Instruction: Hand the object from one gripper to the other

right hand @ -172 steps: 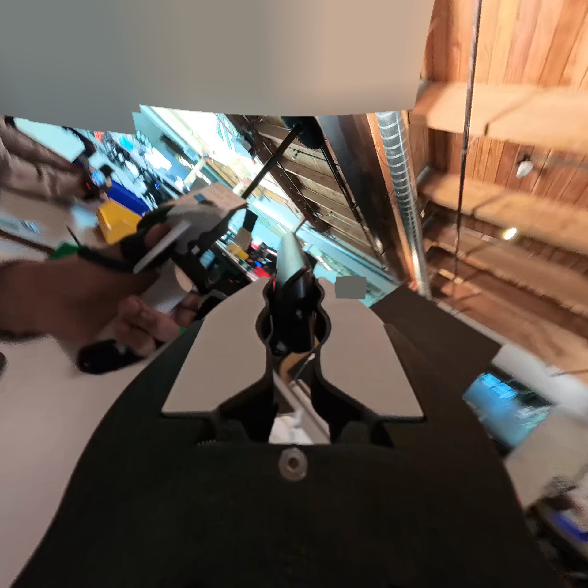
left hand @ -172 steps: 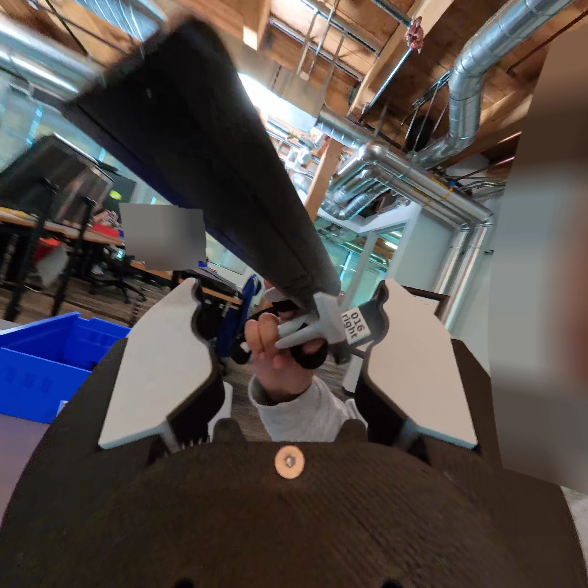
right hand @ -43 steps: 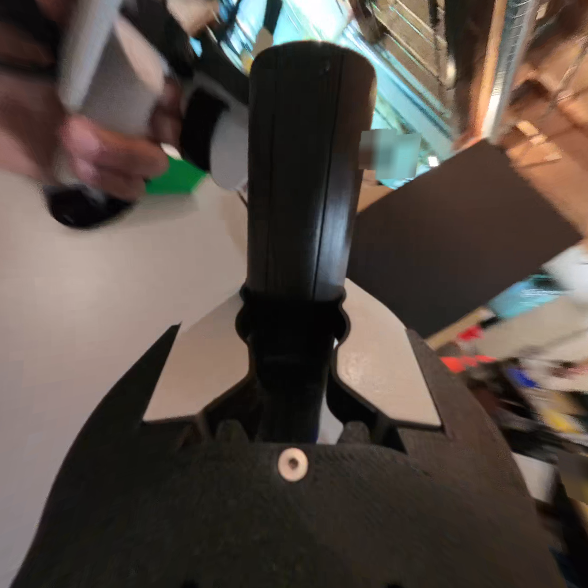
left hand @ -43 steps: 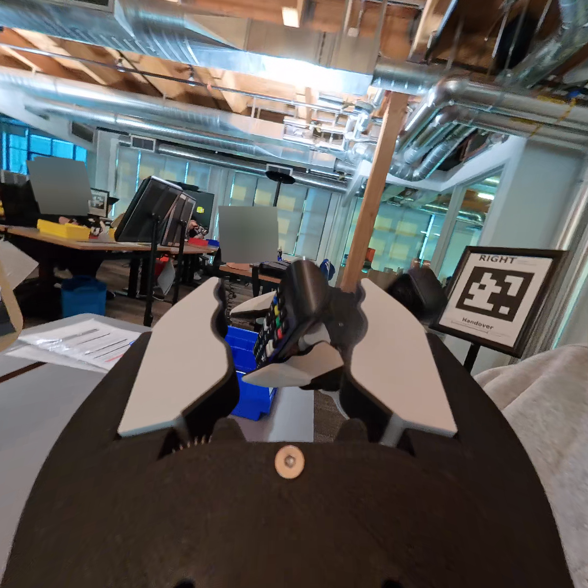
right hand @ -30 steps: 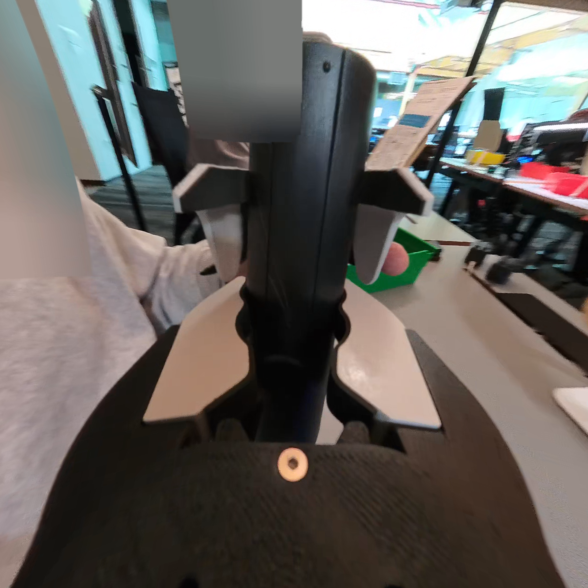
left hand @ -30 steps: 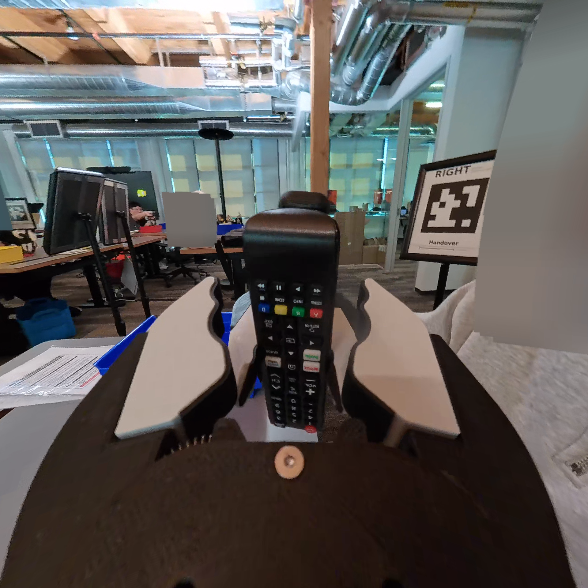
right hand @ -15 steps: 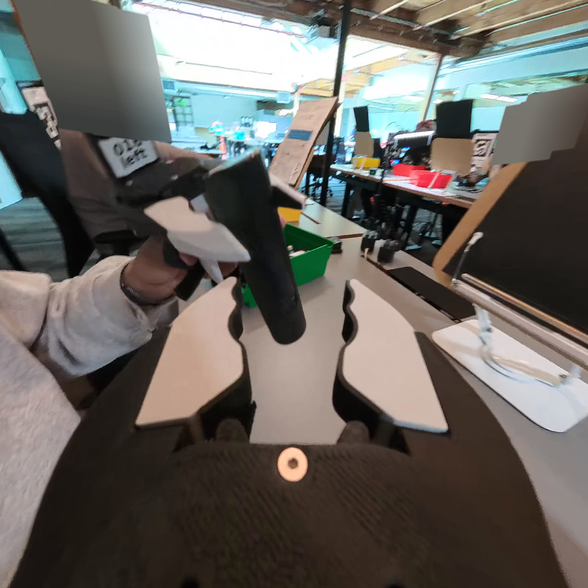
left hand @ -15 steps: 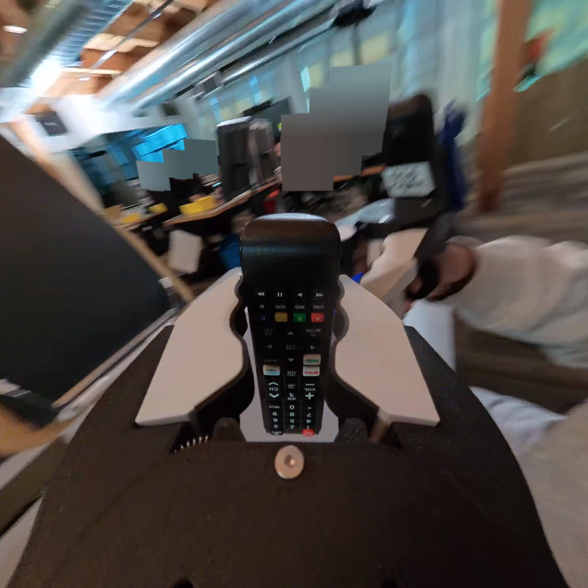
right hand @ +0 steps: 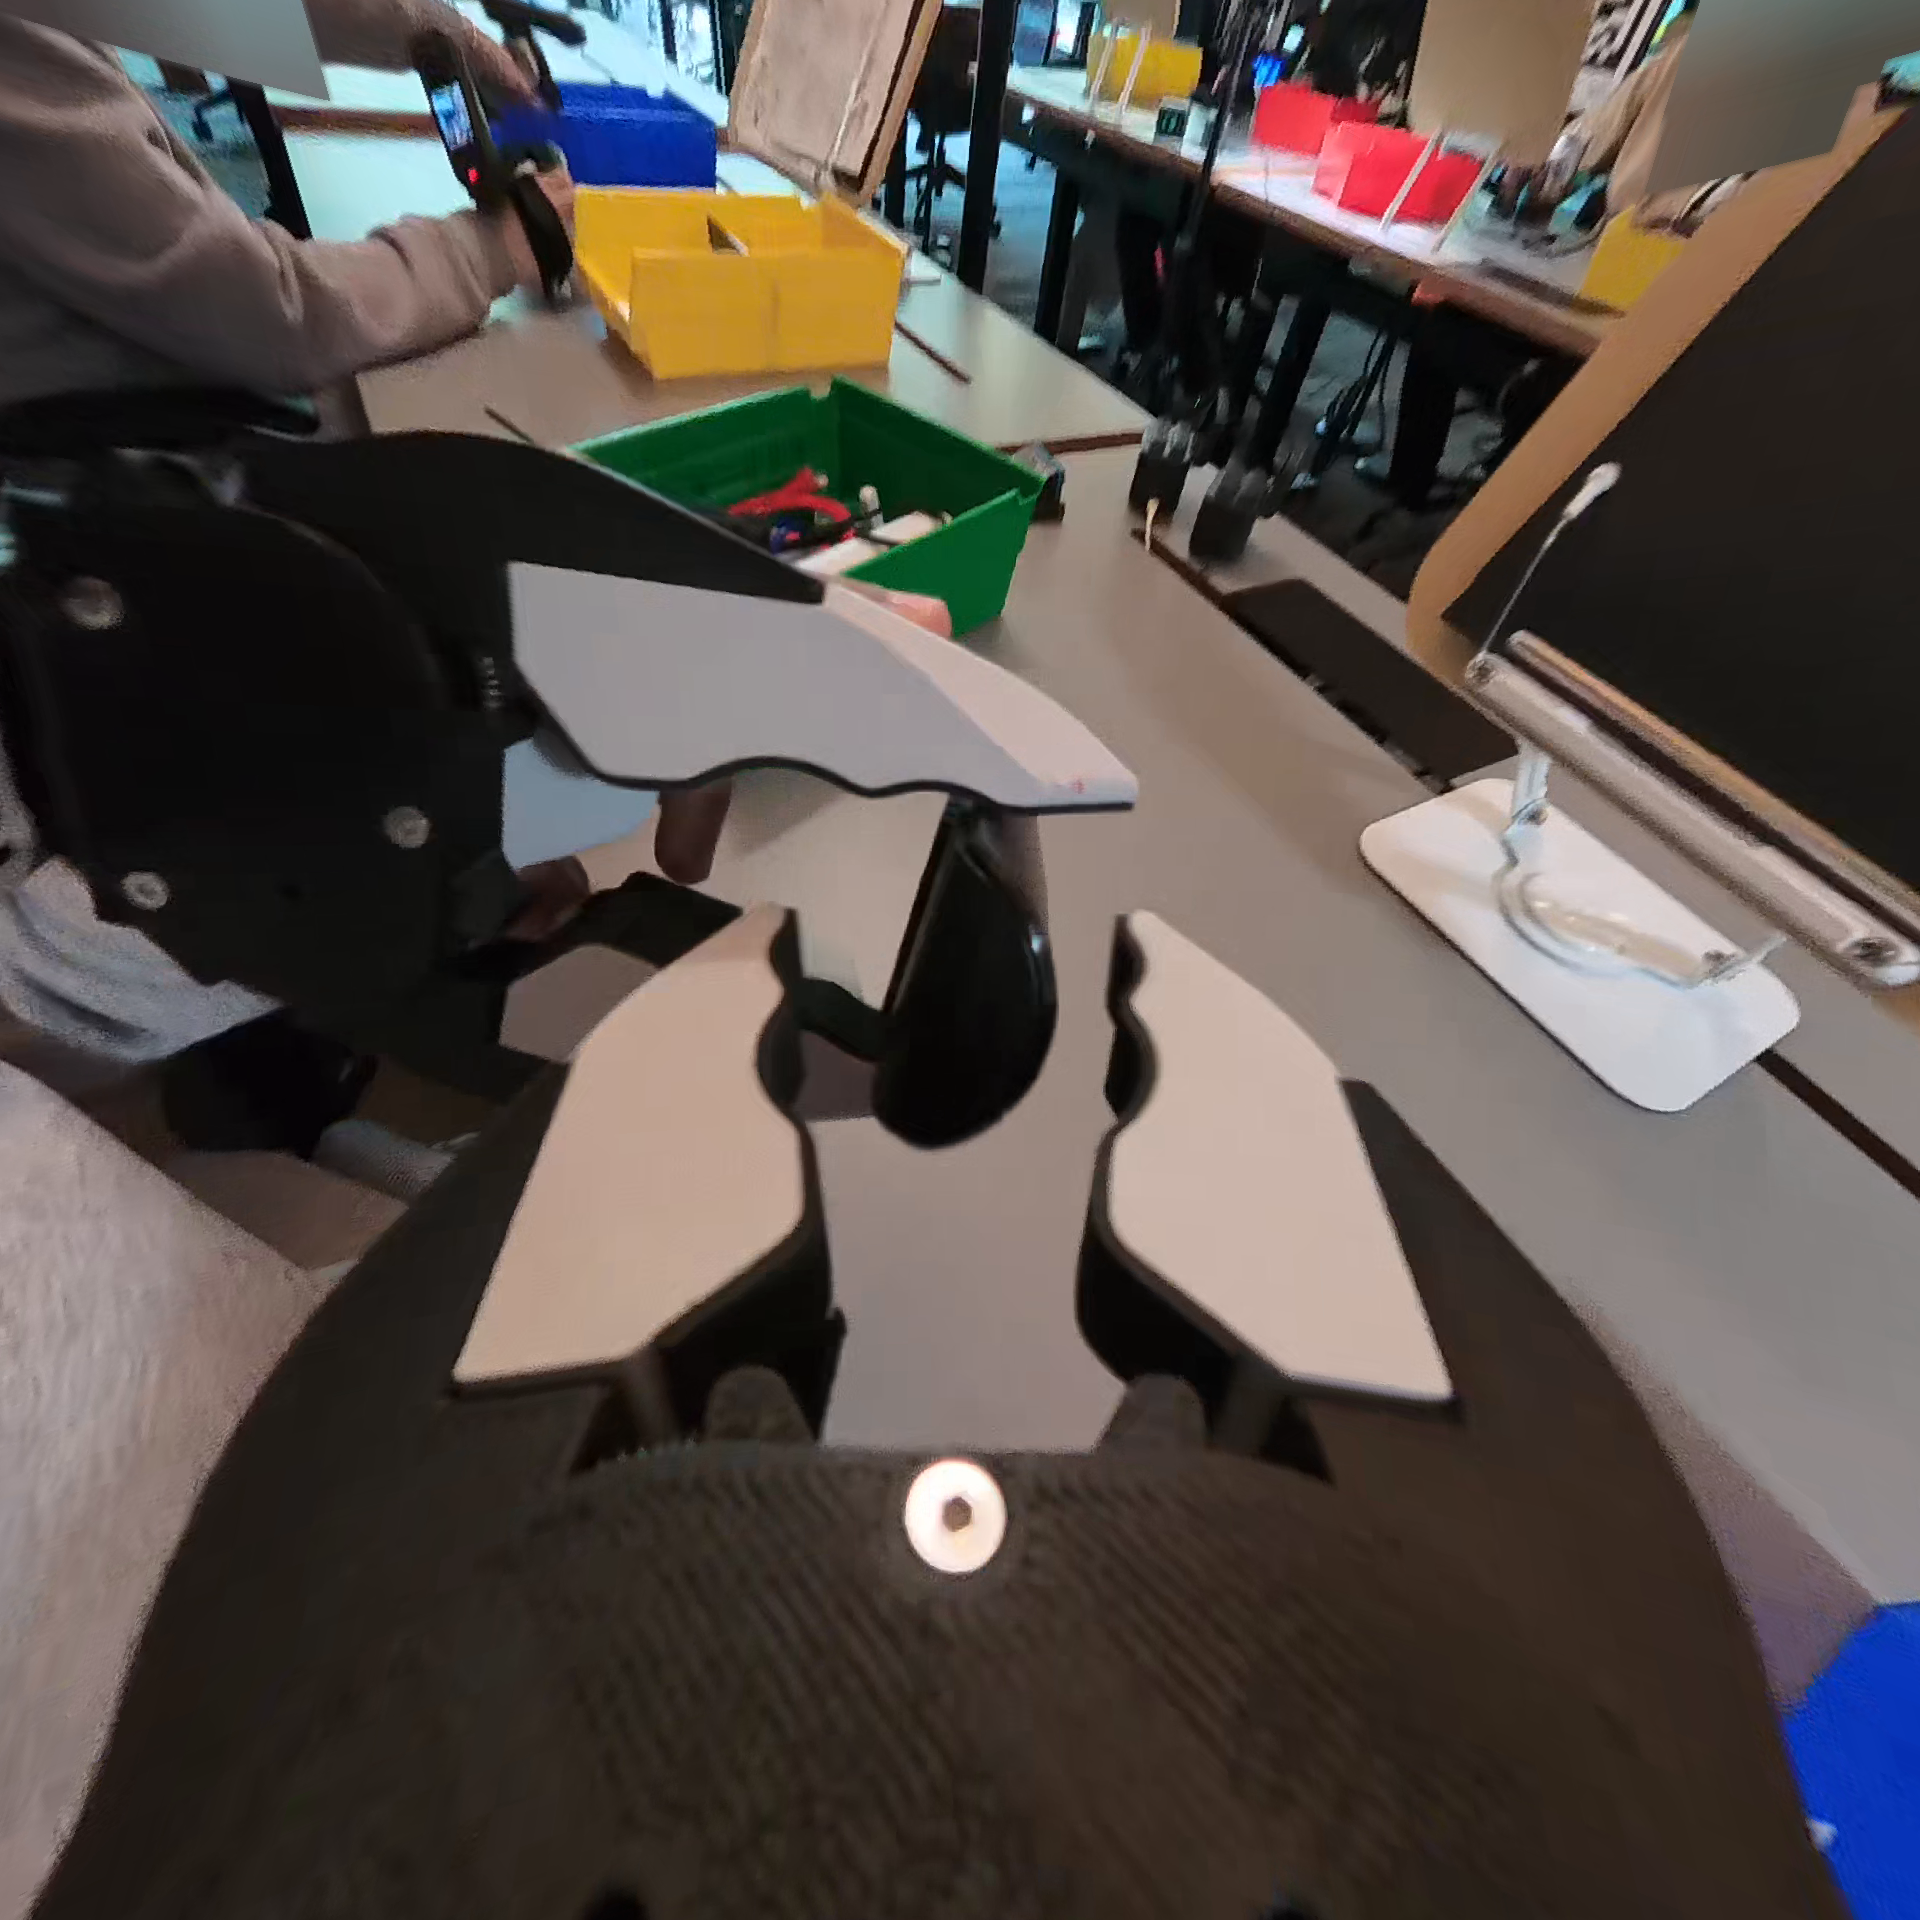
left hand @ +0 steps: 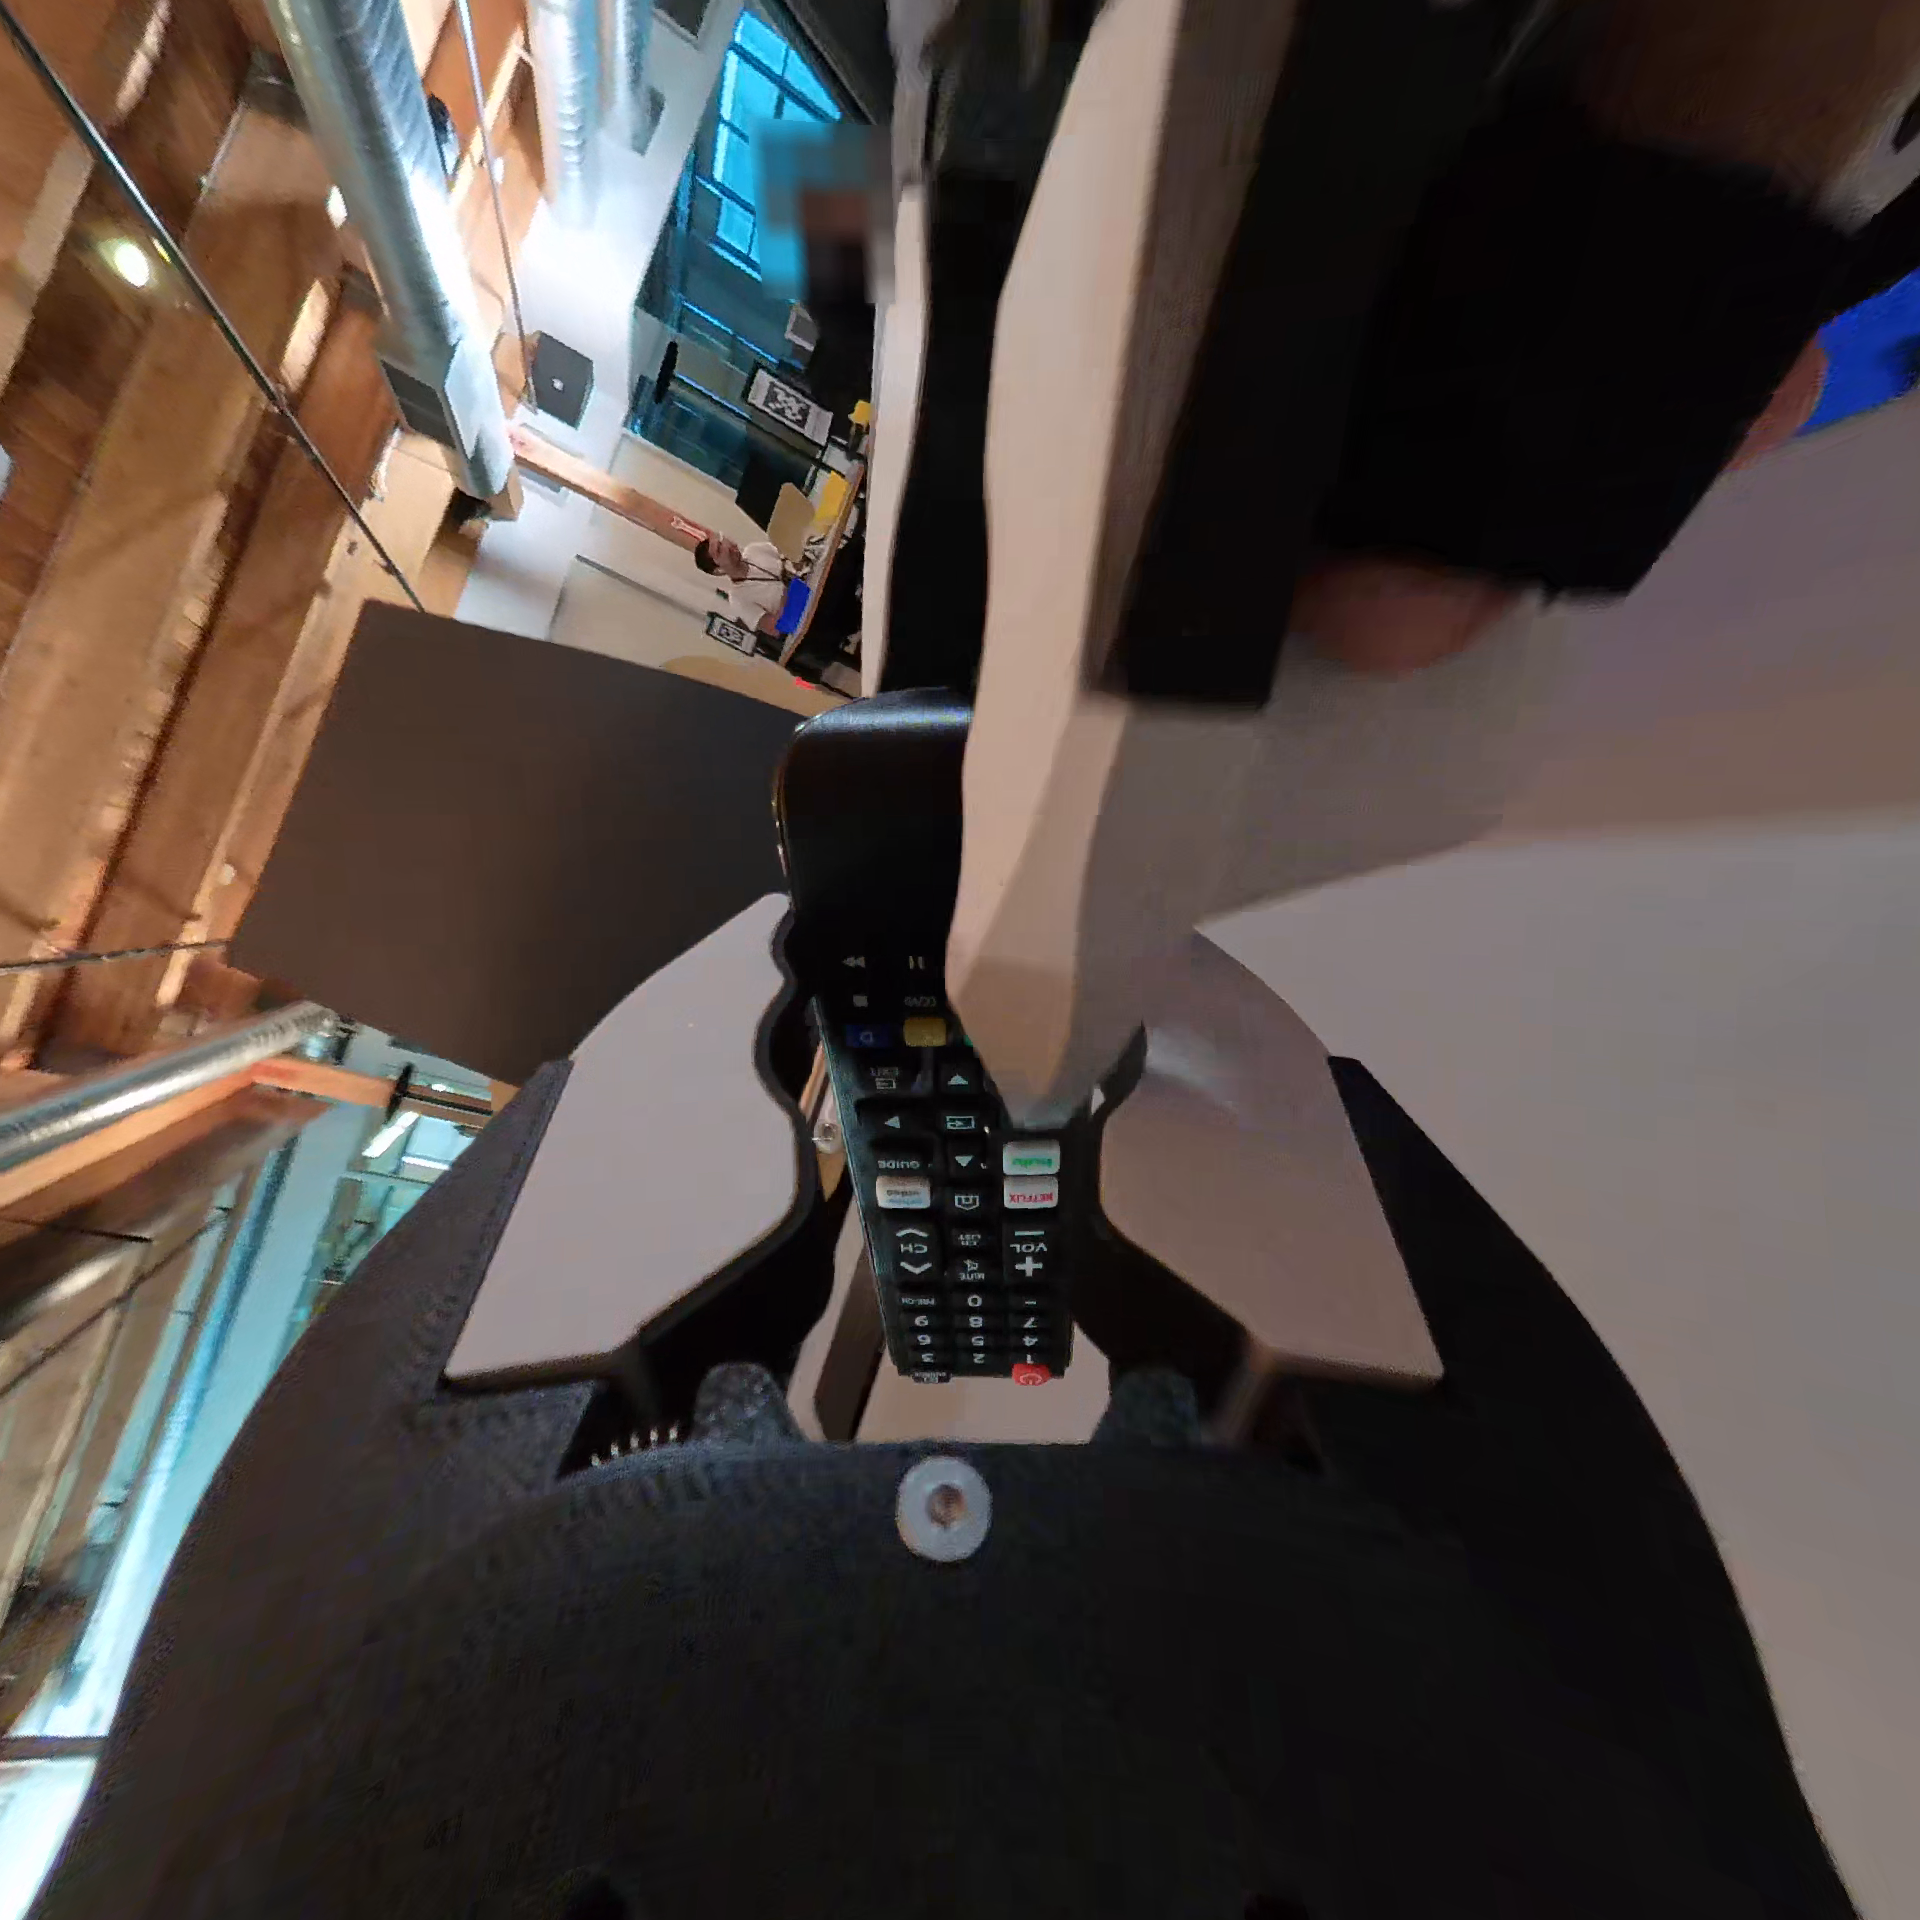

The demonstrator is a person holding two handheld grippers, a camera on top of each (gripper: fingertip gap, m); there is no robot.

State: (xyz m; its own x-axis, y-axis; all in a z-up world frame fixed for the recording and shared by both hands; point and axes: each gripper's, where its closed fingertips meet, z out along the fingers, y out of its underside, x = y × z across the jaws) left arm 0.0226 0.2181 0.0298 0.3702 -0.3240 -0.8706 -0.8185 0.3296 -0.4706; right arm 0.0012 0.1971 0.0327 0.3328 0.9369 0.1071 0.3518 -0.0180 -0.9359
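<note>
Since half a second ago we swung left gripper sideways; jaws remain clamped on long black plastic remote control. Right gripper spread wide, empty, remote's end between its fingers.

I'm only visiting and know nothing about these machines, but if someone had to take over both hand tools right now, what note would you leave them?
Left gripper: shut on the black remote control, buttons facing its camera.
Right gripper: open, holding nothing; the remote's free end sits just ahead of its fingers, not yet between them.
In the left wrist view, one right finger lies across the remote's front.
Green bin and grey table lie beyond, not involved.
Done: the left gripper holds the remote.
Left: probably close the right gripper on the free end, then open the left.
</note>
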